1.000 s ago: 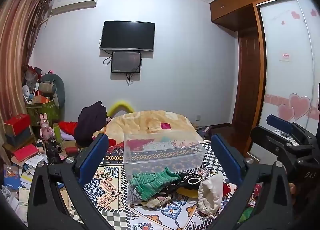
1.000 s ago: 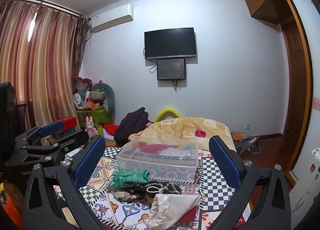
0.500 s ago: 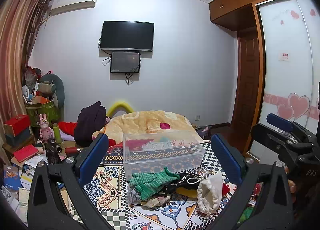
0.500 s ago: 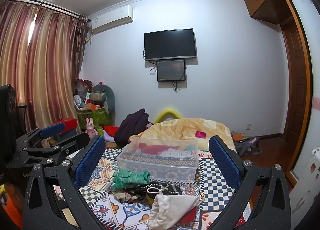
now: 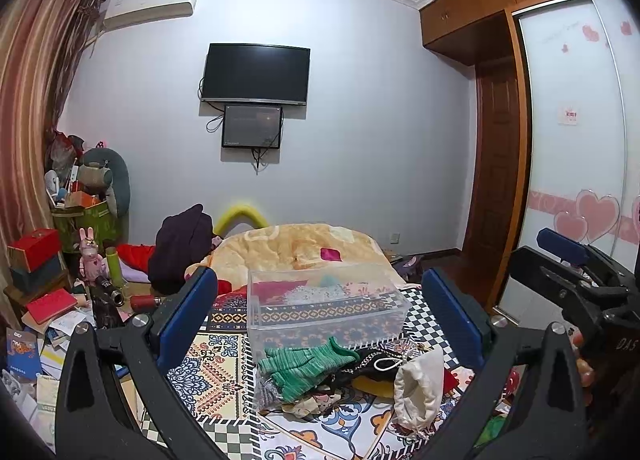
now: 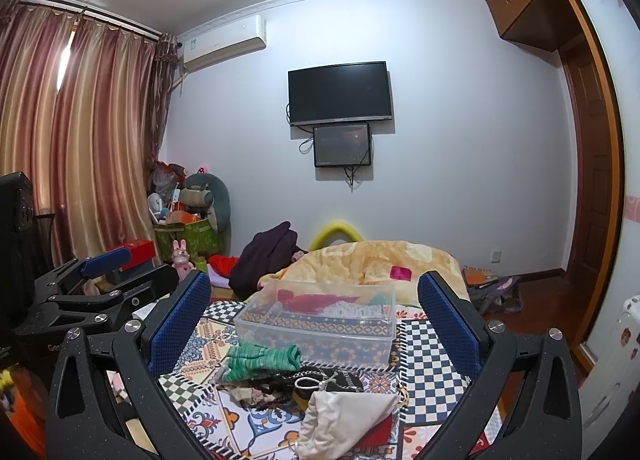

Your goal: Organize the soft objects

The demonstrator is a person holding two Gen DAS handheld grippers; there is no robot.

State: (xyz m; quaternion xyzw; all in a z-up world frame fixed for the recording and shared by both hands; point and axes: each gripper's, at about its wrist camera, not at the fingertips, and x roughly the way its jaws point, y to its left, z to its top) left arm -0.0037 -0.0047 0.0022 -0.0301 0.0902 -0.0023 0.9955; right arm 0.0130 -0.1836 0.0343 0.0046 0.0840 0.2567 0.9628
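The right claw (image 6: 314,324) has tipped down a little: the clear box (image 6: 316,326) between its fingers now shows more of its open top, and the white pouch (image 6: 340,422) sits slightly higher ahead of it. The left claw (image 5: 320,324) has barely shifted (the wall screen sits a touch higher above it), both claws gaping wide throughout.

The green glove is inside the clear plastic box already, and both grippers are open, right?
Not quite. The green glove lies on the patterned cover in front of the clear plastic box, not inside it; the left wrist view shows this. Both grippers, left and right, are open.
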